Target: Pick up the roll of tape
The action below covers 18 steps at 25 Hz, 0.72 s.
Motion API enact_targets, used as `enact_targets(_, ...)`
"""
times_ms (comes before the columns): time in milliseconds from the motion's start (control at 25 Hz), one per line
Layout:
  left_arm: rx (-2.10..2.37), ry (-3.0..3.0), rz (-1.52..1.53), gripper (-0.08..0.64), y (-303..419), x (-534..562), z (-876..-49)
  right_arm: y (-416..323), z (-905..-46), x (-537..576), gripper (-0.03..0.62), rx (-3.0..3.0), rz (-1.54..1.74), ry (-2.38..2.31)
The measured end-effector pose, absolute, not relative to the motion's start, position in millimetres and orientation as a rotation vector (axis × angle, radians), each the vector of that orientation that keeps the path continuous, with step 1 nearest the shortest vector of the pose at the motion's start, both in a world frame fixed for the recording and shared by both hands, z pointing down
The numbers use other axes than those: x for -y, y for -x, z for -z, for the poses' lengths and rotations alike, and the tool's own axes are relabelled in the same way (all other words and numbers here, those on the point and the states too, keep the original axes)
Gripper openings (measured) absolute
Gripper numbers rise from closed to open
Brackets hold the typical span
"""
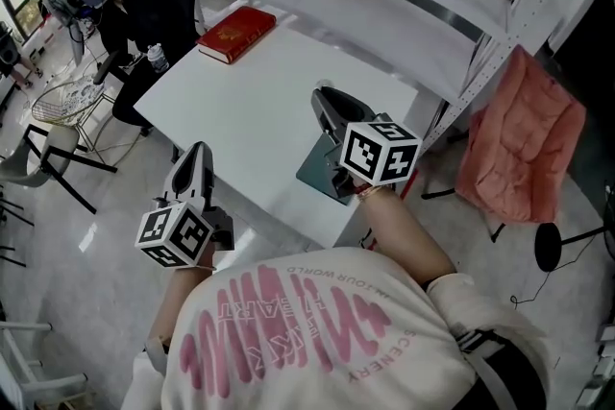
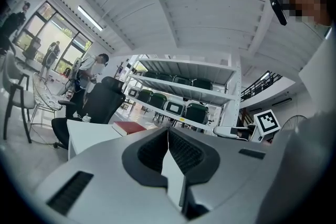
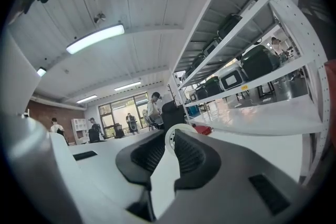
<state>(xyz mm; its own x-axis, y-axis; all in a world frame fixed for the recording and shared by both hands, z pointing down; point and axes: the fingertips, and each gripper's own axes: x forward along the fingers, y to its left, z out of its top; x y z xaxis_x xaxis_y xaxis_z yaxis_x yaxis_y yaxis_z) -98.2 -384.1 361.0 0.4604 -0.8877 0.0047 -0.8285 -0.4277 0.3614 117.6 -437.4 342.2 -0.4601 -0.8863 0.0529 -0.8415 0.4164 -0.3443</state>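
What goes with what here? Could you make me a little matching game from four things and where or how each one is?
Things:
1. roll of tape
2. left claw
3. red book
4. pink cloth

Place or state:
A. hanging to the right of the table
B. shut, with nothing in it
C. clamped in the right claw
D. lying at the table's far end

Pairs: 1-C, 2-B, 3-D, 4-A

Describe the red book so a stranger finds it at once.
Start at the white rectangular table in front of the white metal shelving. At its far left corner lies a flat red hardcover book with a gold mark on its cover. It is the only red thing on the tabletop.
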Motion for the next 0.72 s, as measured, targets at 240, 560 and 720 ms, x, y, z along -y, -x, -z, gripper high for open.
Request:
enact_targets(240, 1.411, -2.423, 0.265, 0.025, 88, 384, -364, -133, -338, 419, 0.071, -2.471, 0.373, 1.638)
enact_targets(560, 1.342, -2.445, 0.257, 0.025, 75, 386, -373, -145, -350, 398, 0.072, -2.401, 0.318, 1.722)
enact_targets(720, 1.284, -2.475, 0.26, 0.025, 67, 387, -370, -151, -351, 389, 0.072, -2.343, 0.33, 1.766)
